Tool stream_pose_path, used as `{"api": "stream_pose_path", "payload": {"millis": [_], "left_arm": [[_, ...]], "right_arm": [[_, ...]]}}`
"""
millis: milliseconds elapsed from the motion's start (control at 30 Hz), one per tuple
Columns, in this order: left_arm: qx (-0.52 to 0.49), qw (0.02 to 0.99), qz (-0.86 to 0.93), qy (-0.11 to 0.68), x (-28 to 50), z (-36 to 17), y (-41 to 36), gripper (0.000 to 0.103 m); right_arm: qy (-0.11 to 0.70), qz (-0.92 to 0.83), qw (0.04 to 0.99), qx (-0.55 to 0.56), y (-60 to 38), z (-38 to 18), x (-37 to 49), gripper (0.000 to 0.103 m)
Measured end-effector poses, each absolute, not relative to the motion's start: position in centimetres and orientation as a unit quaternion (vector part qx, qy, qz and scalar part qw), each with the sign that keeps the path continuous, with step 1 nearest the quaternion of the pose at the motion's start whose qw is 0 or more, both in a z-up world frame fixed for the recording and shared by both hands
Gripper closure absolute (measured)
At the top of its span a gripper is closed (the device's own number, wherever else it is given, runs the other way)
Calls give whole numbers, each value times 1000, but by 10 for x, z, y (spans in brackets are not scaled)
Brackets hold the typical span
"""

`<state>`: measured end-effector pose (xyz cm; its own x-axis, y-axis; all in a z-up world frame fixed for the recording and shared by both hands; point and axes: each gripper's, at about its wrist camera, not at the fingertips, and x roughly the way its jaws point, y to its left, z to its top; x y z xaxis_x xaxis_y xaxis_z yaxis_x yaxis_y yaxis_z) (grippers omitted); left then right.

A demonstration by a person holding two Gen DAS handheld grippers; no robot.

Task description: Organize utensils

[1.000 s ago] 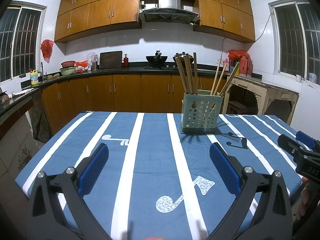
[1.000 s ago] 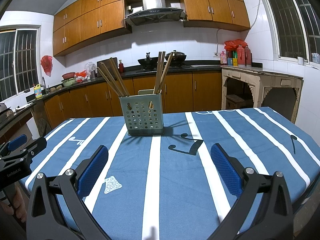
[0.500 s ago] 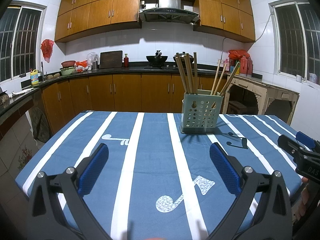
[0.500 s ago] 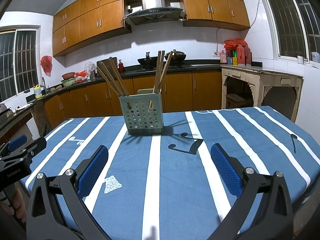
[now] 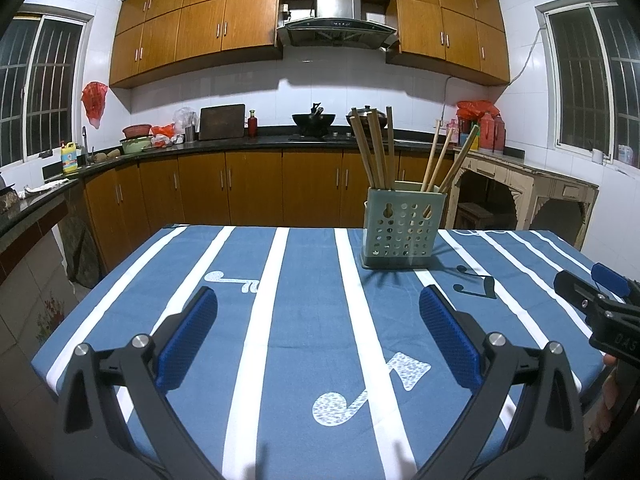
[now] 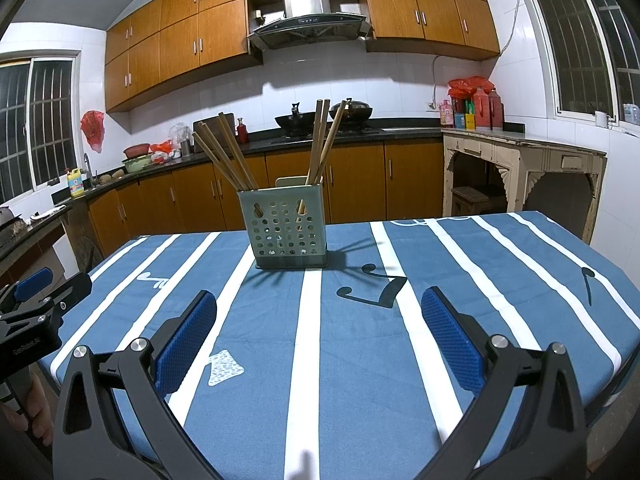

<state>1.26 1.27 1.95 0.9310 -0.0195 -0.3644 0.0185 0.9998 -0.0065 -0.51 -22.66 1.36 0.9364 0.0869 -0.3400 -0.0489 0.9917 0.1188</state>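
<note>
Left claw (image 5: 318, 334) was spread wide w/ nothing between its blue pads (image 5: 188, 344), hovering over the near part of the surface (image 5: 304, 280), which wore a blue cloth w/ white stripes and music-note prints. Right claw (image 6: 320, 334) was the same: wide apart, empty, also held over the near edge, roughly level w/ the left one, each visible at the edge of the other's view. The utensil holder (image 6: 286, 228), a pale green perforated box, stood upright toward the far middle of the surface, well apart from both claws. Wooden chopsticks (image 6: 224, 156) stood in it in two bunches, one leaning left and one (image 6: 326, 140) leaning right, apparently in separate compartments, tho the inner divider wasn't clearly visible. No loose utensils showed anywhere on the cloth in either view. Judging from that, the sorting looked essentially done: every stick in sight was already in the holder and neither claw carried anything. What was left, if anything, was prob. just pulling back, or tidying the lean of the bunches; couldn't tell whether more utensils lay outside the frames. Kitchen counters behind held a wok (image 5: 314, 119), bottles etc., not part of the job.
</note>
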Motion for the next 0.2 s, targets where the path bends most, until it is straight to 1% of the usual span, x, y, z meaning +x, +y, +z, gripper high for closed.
{"api": "stream_pose_path", "payload": {"millis": [200], "left_arm": [[-4, 982, -11, 189, 14, 17, 16, 4]], "right_arm": [[175, 35, 982, 55, -227, 14, -5, 2]]}}
